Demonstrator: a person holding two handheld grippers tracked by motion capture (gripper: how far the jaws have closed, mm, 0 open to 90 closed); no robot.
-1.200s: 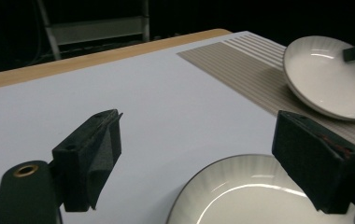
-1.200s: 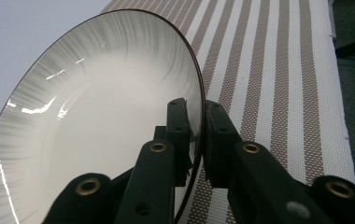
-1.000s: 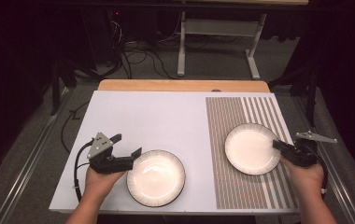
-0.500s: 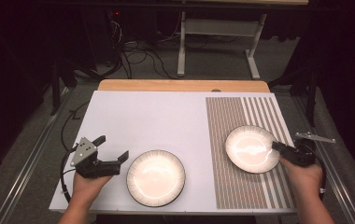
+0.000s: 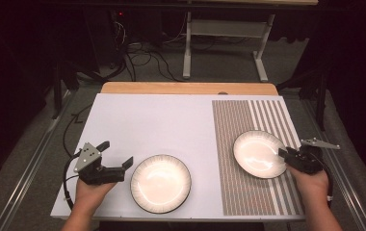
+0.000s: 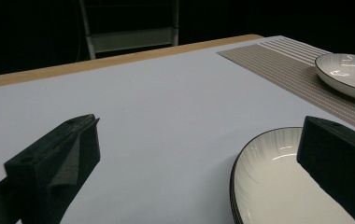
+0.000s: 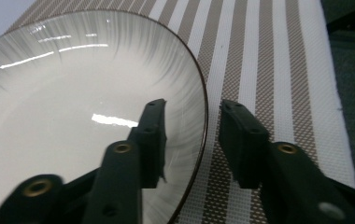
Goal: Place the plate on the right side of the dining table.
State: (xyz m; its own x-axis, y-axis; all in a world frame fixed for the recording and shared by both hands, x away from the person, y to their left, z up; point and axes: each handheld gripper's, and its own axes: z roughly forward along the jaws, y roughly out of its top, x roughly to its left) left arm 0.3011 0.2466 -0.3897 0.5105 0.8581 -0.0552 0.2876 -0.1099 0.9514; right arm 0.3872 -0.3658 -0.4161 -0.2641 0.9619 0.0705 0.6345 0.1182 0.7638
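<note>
right gripper jaws opening astride plate rim

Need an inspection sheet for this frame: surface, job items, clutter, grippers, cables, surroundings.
Surface: white table, striped mat on its right part.
Job's things: near plate on the white top; far plate on the mat.
Clutter: nothing seen.
Grippers: left gripper open, beside the near plate, apart. Right gripper has just been opening; its jaws straddle the far plate's rim without pressing.
Cables: gripper cable loops off the left edge.
Surroundings: dark floor, metal stand.
</note>
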